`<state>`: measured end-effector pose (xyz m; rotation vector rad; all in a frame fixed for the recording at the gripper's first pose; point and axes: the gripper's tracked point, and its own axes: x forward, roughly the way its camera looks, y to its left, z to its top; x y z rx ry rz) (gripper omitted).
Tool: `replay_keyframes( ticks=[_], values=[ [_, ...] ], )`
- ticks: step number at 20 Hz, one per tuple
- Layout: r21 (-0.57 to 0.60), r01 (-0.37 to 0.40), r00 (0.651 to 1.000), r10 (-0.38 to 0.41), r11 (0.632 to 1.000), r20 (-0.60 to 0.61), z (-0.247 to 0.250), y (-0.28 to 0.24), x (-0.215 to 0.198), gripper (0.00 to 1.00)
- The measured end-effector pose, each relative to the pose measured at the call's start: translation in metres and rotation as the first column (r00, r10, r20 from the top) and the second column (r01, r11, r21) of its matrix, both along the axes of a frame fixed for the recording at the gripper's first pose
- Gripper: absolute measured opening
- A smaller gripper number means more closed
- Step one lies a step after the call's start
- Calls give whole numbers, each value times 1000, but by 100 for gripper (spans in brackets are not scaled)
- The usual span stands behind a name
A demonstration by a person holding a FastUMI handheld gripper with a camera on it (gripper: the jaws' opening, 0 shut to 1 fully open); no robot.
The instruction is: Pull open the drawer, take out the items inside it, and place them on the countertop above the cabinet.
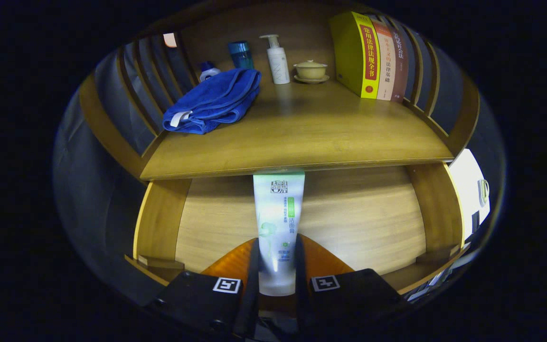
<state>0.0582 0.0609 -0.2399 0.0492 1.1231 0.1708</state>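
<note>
My gripper [276, 266] is shut on a white and green tube [277, 213], both fingers pressing its lower part. The tube stands upright between the fingers and hangs over the open wooden drawer [359, 218]. Its top end reaches the front edge of the countertop [297, 142]. The drawer's bare wooden bottom shows on both sides of the tube. A folded blue towel [214, 100] lies on the left of the countertop.
At the back of the countertop stand a blue bottle [241, 54], a white pump bottle [277, 59], a small lidded bowl [310, 71] and several upright books [373, 54]. Slatted wooden rails [145, 90] line both sides. A white object [470, 190] sits right of the drawer.
</note>
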Motion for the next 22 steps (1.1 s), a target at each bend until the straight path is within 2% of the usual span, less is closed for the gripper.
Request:
replay_keyframes(
  ticks=[6, 11, 14, 17, 22],
  values=[
    [42, -15, 997, 12, 999, 74, 38, 6, 6, 41],
    [19, 29, 984, -32, 999, 175, 69, 0, 69, 40],
    [36, 12, 978, -19, 999, 207, 79, 10, 110, 40],
    [34, 11, 980, -18, 999, 198, 74, 16, 141, 40],
    [-78, 24, 988, -12, 997, 154, 40, 2, 168, 41]
  ],
)
